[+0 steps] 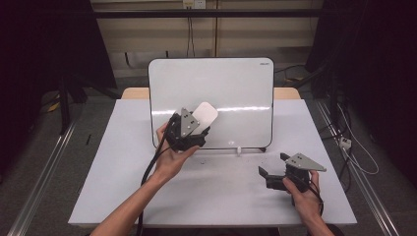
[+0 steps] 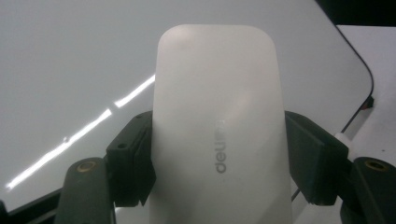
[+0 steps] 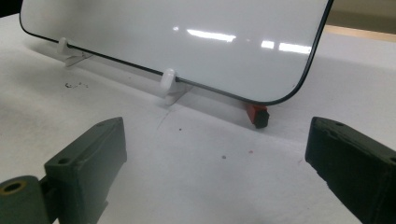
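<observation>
A white whiteboard (image 1: 221,83) leans upright on small white feet (image 3: 168,84) at the back of the table. My left gripper (image 1: 199,129) is shut on a white eraser (image 1: 205,116) and holds it against the board's lower left area. In the left gripper view the eraser (image 2: 219,126) sits between both black jaws, with grey lettering on its back. My right gripper (image 1: 273,164) stands open low over the table at the front right, aimed at the board's lower right corner, with nothing between its jaws (image 3: 215,172).
The white table (image 1: 123,187) has a few small dark specks (image 3: 74,85) near the board. A small red-and-black piece (image 3: 258,115) sits under the board's lower right corner. Cables (image 1: 351,147) lie on the floor to the right.
</observation>
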A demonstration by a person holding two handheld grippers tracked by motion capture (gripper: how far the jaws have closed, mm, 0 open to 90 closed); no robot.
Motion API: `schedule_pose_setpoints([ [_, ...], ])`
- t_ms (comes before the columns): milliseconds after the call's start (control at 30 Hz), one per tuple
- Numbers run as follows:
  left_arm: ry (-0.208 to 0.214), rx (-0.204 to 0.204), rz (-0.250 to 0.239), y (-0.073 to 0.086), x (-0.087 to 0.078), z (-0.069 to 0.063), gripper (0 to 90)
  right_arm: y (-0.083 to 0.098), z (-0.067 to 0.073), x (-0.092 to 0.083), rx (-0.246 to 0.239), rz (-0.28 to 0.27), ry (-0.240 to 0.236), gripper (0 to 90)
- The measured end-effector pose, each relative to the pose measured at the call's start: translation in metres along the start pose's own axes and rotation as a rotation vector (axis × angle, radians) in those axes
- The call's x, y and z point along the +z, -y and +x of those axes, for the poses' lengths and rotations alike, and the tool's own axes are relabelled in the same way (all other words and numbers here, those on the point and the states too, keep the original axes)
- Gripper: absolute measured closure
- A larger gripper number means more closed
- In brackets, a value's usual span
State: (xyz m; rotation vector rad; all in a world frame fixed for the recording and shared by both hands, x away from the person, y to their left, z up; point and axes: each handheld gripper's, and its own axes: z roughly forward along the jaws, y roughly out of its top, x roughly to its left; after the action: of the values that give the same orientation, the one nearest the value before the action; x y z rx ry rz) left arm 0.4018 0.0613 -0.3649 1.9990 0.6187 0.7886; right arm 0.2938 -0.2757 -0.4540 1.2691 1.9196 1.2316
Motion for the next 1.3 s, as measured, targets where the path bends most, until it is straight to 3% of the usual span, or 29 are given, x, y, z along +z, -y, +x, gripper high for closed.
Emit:
schedule_pose_setpoints([
  [333,-0.060,-0.016,0.011,0.012,-0.018,0.019,31.0,0.004,-0.006,-0.007,0.006,-0.004,0.009,5.2],
  [733,-0.093,-0.046,0.023,0.029,-0.031,0.033,31.0,0.005,-0.005,-0.007,0.008,0.000,0.014,5.0],
  [967,-0.118,-0.031,0.023,0.036,-0.044,0.040,31.0,0.004,-0.005,-0.005,0.009,0.005,0.015,5.1],
  [1300,-0.124,0.002,0.052,0.050,-0.040,0.039,31.0,0.003,-0.003,-0.005,0.002,0.005,0.020,5.1],
])
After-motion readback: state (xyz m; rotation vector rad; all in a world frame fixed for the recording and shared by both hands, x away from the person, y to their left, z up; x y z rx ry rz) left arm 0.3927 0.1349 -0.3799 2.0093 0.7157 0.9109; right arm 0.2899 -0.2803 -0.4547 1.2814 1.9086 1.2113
